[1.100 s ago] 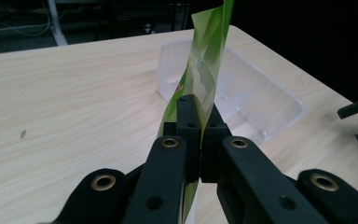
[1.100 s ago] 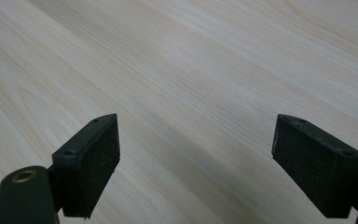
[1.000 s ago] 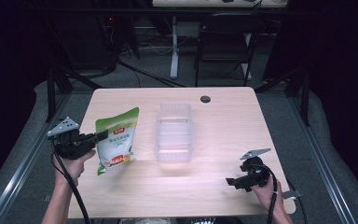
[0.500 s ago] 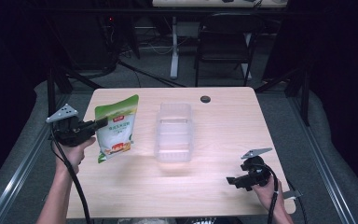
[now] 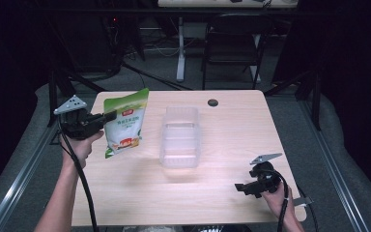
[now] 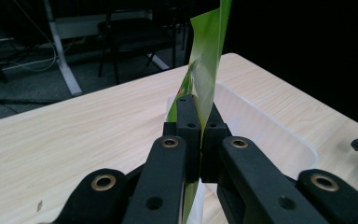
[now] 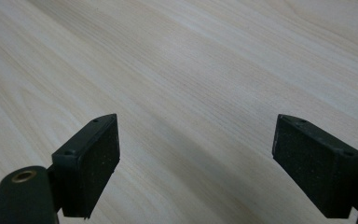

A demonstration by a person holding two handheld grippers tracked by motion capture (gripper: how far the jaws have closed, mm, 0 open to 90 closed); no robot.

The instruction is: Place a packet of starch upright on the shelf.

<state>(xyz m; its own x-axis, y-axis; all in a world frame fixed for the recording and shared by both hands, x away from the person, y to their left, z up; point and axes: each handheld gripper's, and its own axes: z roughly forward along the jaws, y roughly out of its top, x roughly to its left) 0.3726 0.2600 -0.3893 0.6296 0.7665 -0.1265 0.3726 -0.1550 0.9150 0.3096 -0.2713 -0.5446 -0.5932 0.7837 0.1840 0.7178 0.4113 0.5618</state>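
black left gripper (image 5: 110,116) and right gripper (image 5: 239,187), brass rivets, grey triangular plates, black cables.

Right gripper (image 7: 196,158), fingers (image 7: 91,163) spread wide, over bare table (image 7: 205,70).

A dim lab or office workspace is indicated: a wooden table (image 5: 222,193) is flanked by a desk frame (image 5: 180,53), a chair (image 5: 232,43) and floor cables (image 5: 140,72).

The pale wooden table (image 7: 191,70) spreads under and between my right jaws. Past my left jaws, beyond the table's far edge, a dark chair (image 6: 135,35) stands on grey floor (image 6: 23,91), with a white desk leg (image 6: 64,67) to its left. A small black disc (image 5: 213,102) sits near the far edge, well apart from both pairs of jaws.
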